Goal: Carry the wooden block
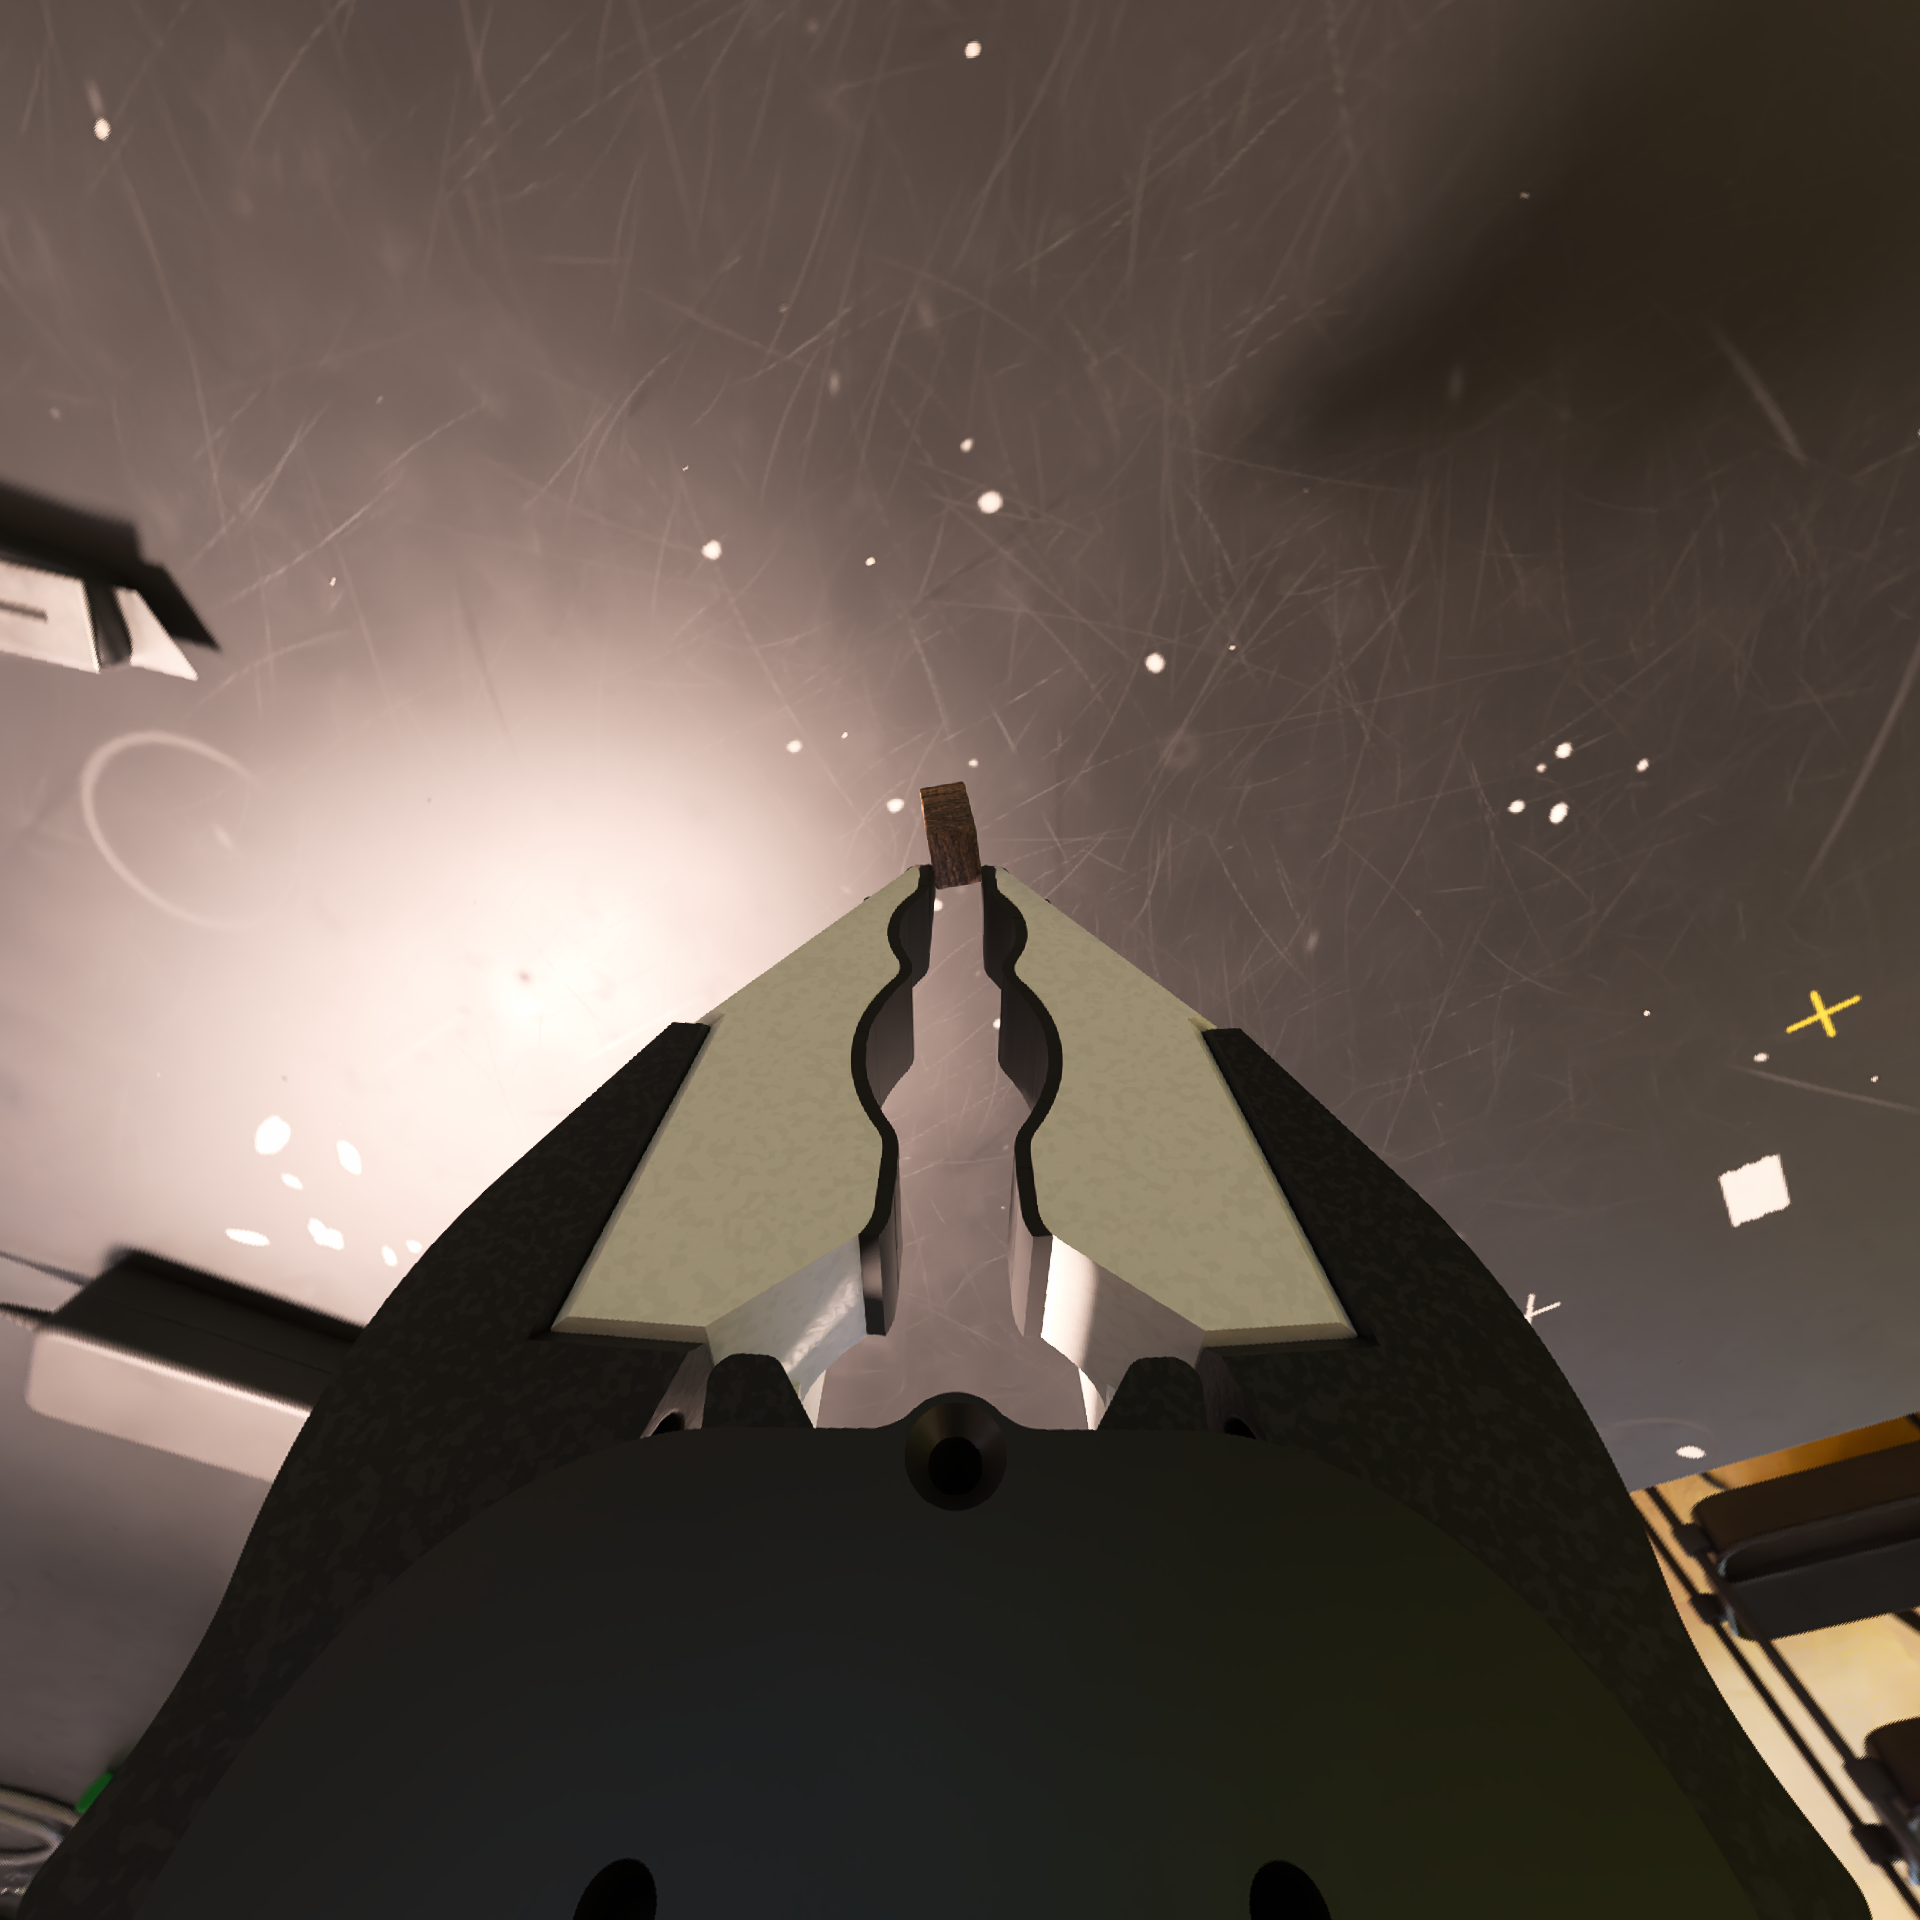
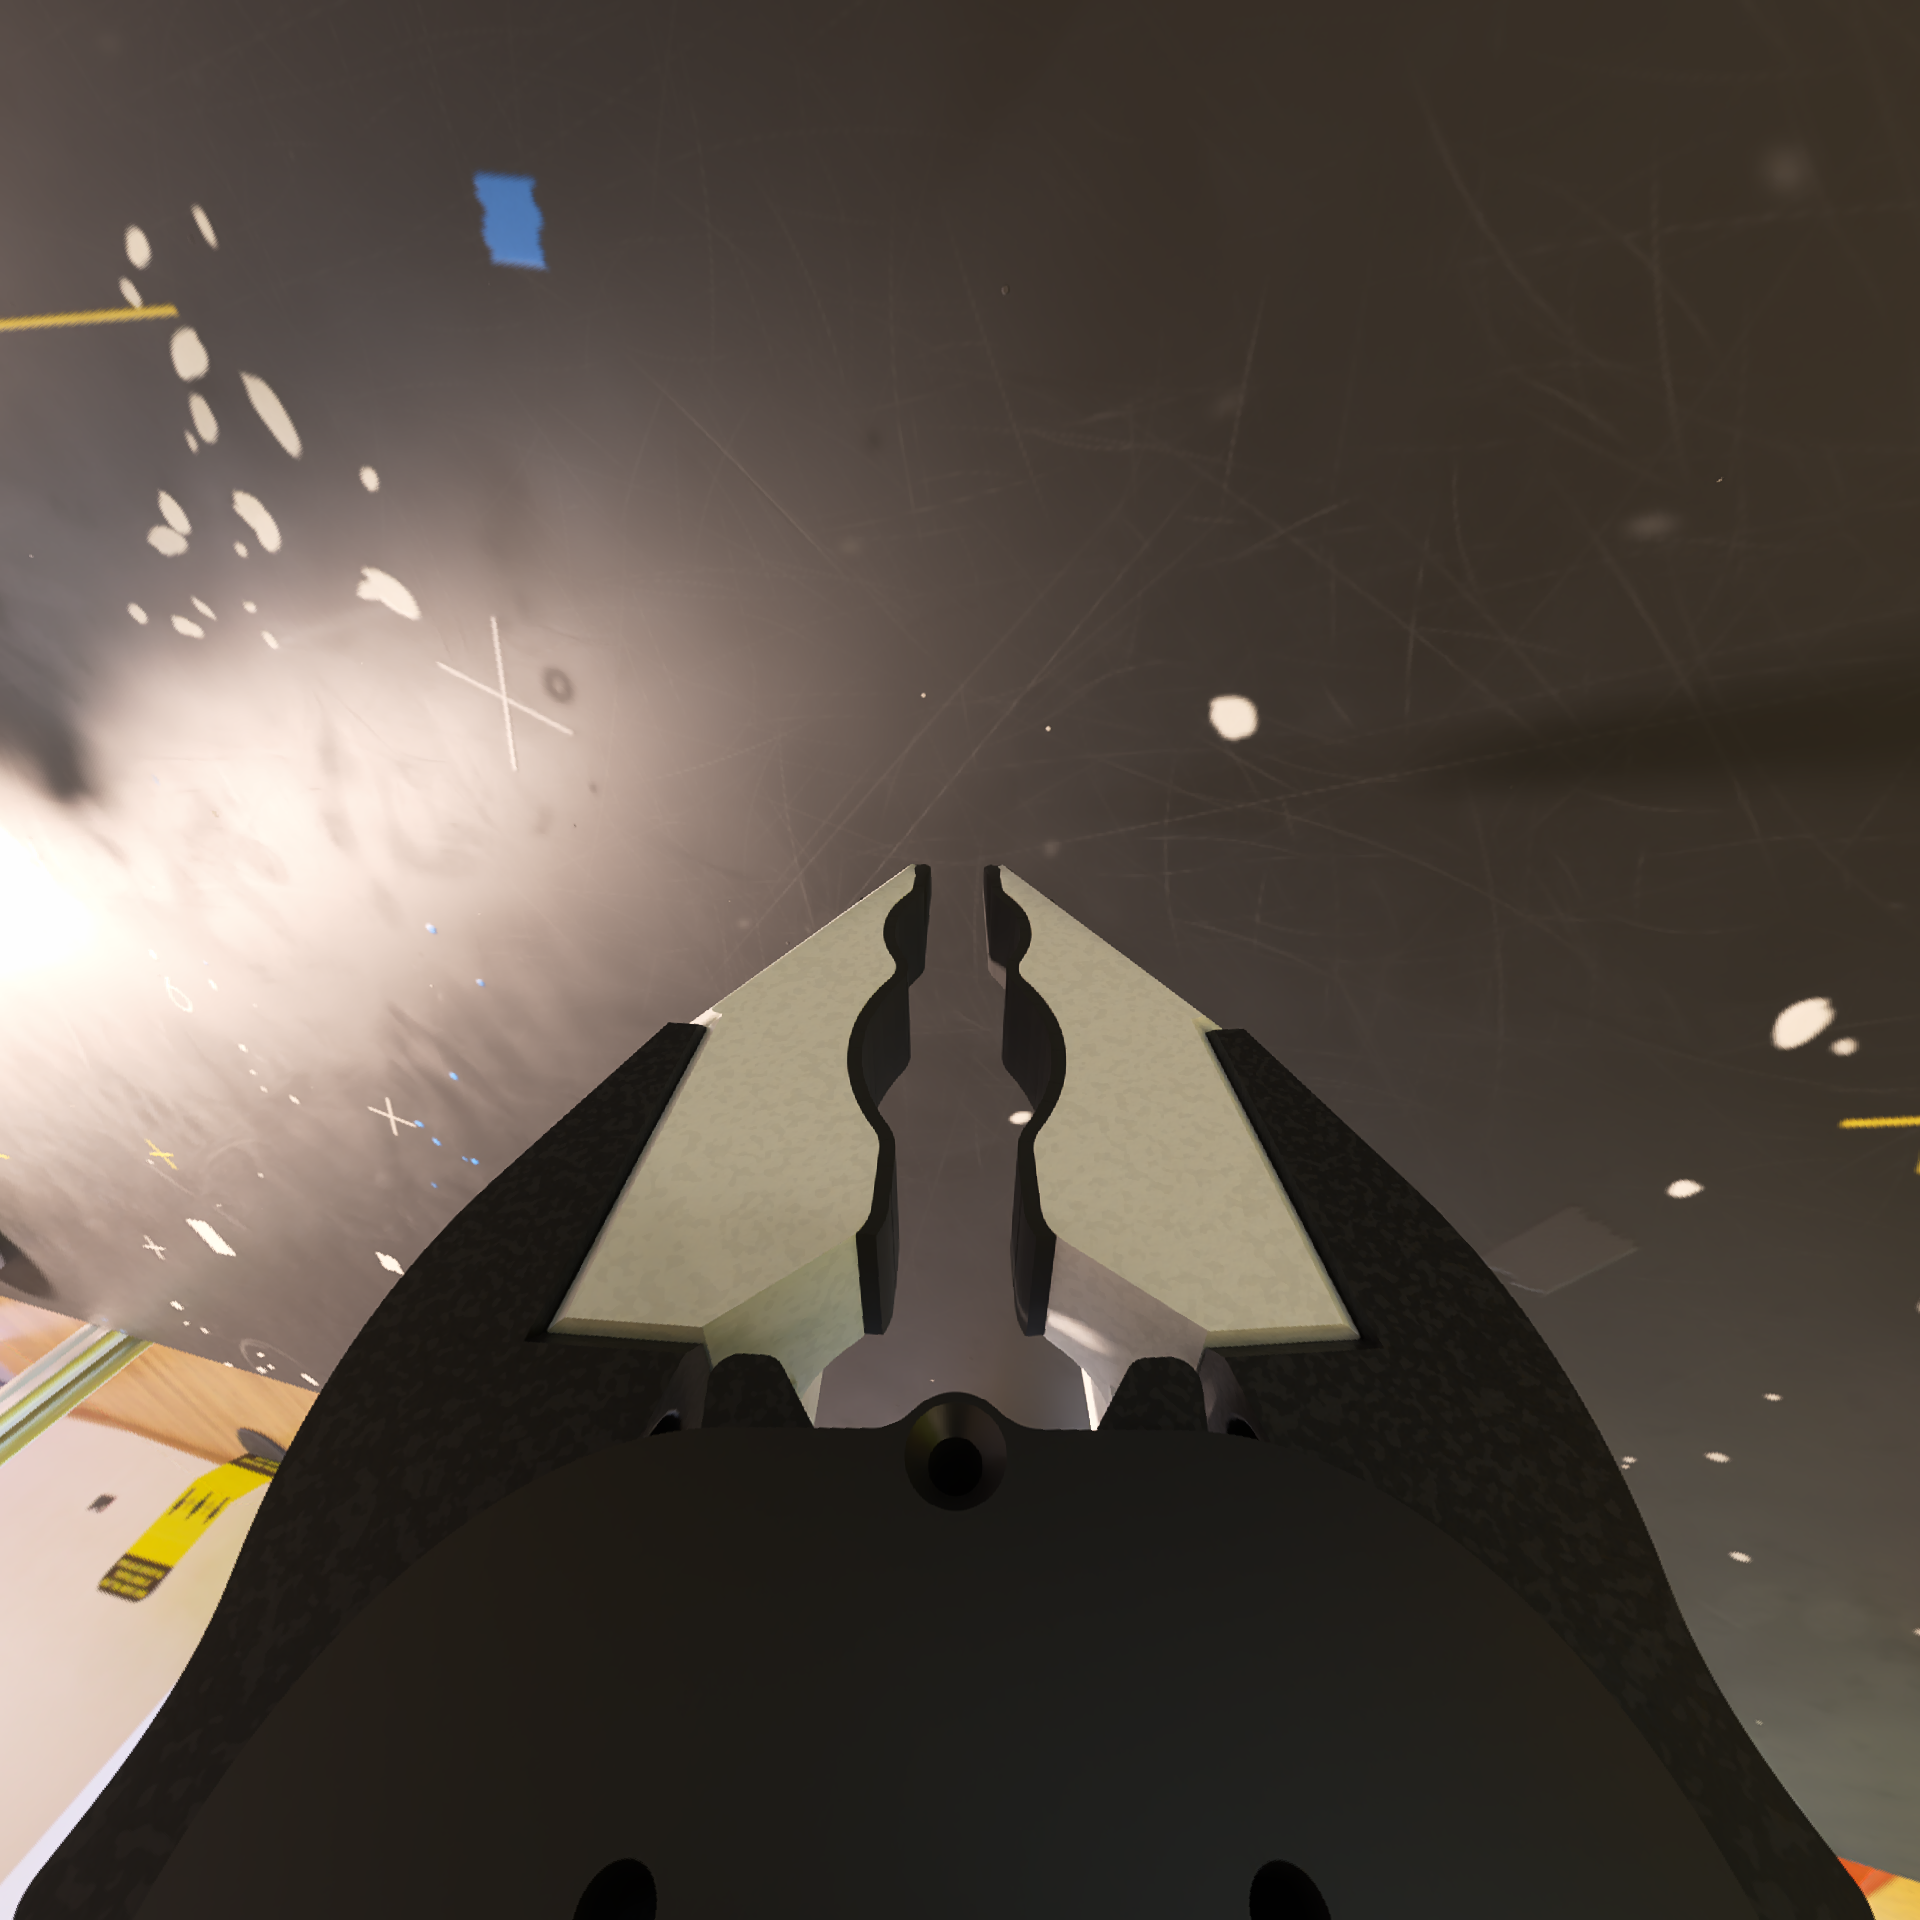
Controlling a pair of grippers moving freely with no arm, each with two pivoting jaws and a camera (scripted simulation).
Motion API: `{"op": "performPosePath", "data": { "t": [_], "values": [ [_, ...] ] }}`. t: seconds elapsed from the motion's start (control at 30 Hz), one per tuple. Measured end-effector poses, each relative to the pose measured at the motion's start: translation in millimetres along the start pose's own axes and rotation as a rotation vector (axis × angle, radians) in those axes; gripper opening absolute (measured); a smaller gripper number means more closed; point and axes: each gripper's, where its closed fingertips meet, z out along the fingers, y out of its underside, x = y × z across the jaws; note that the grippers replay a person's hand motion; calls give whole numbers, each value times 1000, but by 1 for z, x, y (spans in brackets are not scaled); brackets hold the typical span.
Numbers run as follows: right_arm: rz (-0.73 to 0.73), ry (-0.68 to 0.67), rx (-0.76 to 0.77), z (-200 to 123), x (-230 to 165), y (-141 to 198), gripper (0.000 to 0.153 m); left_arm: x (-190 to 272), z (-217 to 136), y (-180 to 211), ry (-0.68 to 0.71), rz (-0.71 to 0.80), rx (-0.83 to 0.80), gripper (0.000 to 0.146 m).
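Workshop/lab: scratched, paint-spattered dark worktop (image 1: 1299, 312), tape marks (image 2: 509, 220), yellow crosses (image 1: 1823, 1013), aluminium rail (image 2: 62, 1371).

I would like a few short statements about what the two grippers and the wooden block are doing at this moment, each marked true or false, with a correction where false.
1. The left gripper pinches the wooden block at its fingertips. True.
2. The block sits deep between the fingers, near the gripper's base. False: it is held at the very tips and sticks out beyond them.
3. The right gripper holds a second block. False: nothing is between its fingers.
4. A blue patch shows on the scratched dark surface in the right wrist view. True.
5. The right gripper's fingertips touch each other. False: a narrow gap separates them.
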Motion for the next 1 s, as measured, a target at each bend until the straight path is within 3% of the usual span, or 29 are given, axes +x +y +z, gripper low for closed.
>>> {"op": "performPosePath", "data": {
  "t": [0.27,1.0],
  "values": [
    [-6,14,-17,1,-3,3,9,9,2,-7,58,7,24,8],
    [-73,8,28,1,-6,-14,10,6,1,-2,50,6,41,8]
  ]
}}
